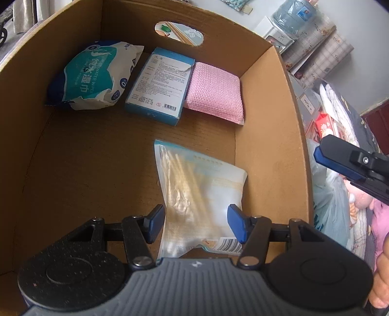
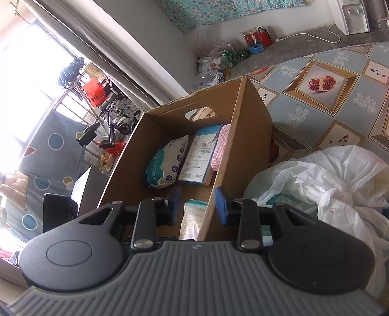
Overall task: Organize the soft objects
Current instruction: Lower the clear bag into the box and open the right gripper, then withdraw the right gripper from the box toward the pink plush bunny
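Note:
An open cardboard box (image 1: 267,109) holds a teal-and-white pack of wet wipes (image 1: 90,75), a light-blue carton (image 1: 158,85) and a pink knitted cloth (image 1: 214,92) in a row along its far wall. My left gripper (image 1: 196,223) points down into the box, shut on a clear bag of cotton swabs (image 1: 199,179) that hangs near the right wall. My right gripper (image 2: 198,206) hovers open and holds nothing outside the box's near corner. Its blue fingertip (image 1: 321,155) shows at the right edge of the left wrist view.
A crumpled white plastic bag (image 2: 328,175) lies right of the box (image 2: 252,136) on a patterned cover (image 2: 340,97). Stacked cartons and a water bottle (image 1: 289,17) stand behind. A wheelchair (image 2: 114,121) and clutter sit by the window on the left.

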Tool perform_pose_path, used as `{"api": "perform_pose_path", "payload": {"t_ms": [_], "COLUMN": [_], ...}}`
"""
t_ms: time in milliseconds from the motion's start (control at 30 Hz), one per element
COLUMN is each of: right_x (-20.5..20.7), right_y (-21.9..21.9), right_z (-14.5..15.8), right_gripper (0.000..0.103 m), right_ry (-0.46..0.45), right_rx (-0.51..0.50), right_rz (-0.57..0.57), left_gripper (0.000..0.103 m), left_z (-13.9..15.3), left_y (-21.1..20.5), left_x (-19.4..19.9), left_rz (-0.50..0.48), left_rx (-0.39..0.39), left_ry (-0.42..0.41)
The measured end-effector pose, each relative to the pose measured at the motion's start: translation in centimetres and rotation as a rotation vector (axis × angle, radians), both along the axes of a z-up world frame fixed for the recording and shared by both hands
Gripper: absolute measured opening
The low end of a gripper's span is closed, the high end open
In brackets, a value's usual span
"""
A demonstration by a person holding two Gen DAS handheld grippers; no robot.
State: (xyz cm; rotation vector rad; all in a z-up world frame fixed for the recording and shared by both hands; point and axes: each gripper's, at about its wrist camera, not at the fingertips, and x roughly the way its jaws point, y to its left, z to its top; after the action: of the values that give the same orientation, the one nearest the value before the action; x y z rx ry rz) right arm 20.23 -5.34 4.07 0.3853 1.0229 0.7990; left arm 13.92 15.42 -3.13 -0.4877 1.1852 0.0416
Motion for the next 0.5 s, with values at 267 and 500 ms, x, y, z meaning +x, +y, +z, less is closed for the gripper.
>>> {"api": "perform_pose_path", "payload": {"t_ms": [267, 500], "right_x": [-0.1, 0.5], "right_y": [-0.5, -1.1], "right_z": [0.0, -0.2], "right_gripper": [0.031, 0.031], "right_ry": [0.003, 0.007], "right_rx": [0.027, 0.027], "right_rz": [0.004, -0.02], "left_gripper": [0.041, 0.039], "left_z": [-1.2, -1.5], "left_y": [-0.3, 0.6], "left_x": [1.9, 4.1], "left_rz": [-0.043, -0.016], "left_rx": [0.041, 0.003], "left_ry": [0.026, 0.022]}}
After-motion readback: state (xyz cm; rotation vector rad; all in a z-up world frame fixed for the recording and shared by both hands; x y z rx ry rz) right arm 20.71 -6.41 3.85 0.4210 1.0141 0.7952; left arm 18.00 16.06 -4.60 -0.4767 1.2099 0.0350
